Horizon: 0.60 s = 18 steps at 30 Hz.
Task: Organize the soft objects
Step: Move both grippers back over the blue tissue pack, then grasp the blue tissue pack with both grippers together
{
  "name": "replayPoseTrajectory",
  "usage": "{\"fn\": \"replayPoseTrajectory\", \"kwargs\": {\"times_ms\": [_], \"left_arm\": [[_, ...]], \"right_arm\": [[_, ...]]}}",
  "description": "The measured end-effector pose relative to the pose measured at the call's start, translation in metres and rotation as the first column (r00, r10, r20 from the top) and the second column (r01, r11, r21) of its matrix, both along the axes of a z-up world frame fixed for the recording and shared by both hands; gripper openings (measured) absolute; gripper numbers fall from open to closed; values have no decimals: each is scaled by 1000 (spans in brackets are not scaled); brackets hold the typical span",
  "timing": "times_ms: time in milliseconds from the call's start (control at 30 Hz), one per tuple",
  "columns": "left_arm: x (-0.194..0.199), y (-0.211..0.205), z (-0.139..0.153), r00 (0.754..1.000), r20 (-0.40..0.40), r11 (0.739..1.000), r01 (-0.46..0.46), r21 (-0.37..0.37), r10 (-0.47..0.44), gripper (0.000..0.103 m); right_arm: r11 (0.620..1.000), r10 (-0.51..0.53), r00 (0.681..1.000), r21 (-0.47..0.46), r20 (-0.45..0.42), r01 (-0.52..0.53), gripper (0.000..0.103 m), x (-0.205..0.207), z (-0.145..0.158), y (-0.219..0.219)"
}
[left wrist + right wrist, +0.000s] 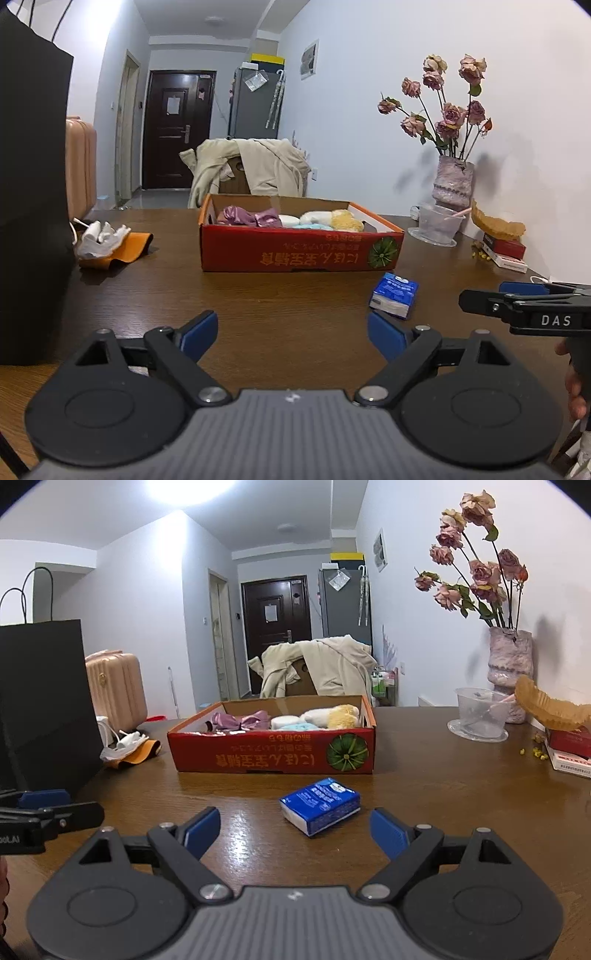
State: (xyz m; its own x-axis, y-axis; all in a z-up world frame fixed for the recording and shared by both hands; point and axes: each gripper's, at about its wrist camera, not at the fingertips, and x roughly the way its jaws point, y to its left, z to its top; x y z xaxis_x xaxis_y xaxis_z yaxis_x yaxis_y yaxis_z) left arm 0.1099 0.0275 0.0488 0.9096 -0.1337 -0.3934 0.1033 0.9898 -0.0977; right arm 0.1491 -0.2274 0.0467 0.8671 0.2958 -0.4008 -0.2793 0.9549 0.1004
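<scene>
A red cardboard box point(295, 254) point(258, 757) stands on the brown table and holds purple satin cloth point(247, 217) point(240, 720), white and pale blue soft items point(291, 722) and a yellow fluffy item point(345, 220) point(343, 716). A blue tissue pack point(394, 294) point(320, 805) lies on the table in front of the box. My left gripper point(293, 334) is open and empty, left of the pack. My right gripper point(295, 830) is open and empty, just short of the pack, which lies ahead between its fingers. The right gripper also shows in the left wrist view point(517, 299).
A black paper bag point(29, 184) point(40, 705) stands at the left. An orange cloth with white items point(110, 243) point(129, 747) lies beside it. A vase of dried roses point(452, 181) point(509, 672), a clear plastic cup point(480, 716) and red and white boxes point(569, 749) stand at the right by the wall.
</scene>
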Motion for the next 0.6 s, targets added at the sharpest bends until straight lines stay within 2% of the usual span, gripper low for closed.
{"fn": "replayPoseTrajectory", "kwargs": {"times_ms": [300,433,567,600], "left_arm": [[43,-21,-5,998,-55,1000,9,-7,-10,91],[69,-33,-10,994,-102,997,35,-64,-42,91],[101,-61,-16,985,-140,993,91,-82,-101,90],[110,-70,-18,983,-149,992,101,-74,-112,86]], "right_arm": [[1000,-22,999,-17,-32,22,88,32,-7,-1],[999,-39,999,-11,-35,39,86,59,-5,-16],[1000,2,997,9,-83,-1,79,101,-8,-33],[1000,9,995,10,-101,-8,75,114,-11,-35]]}}
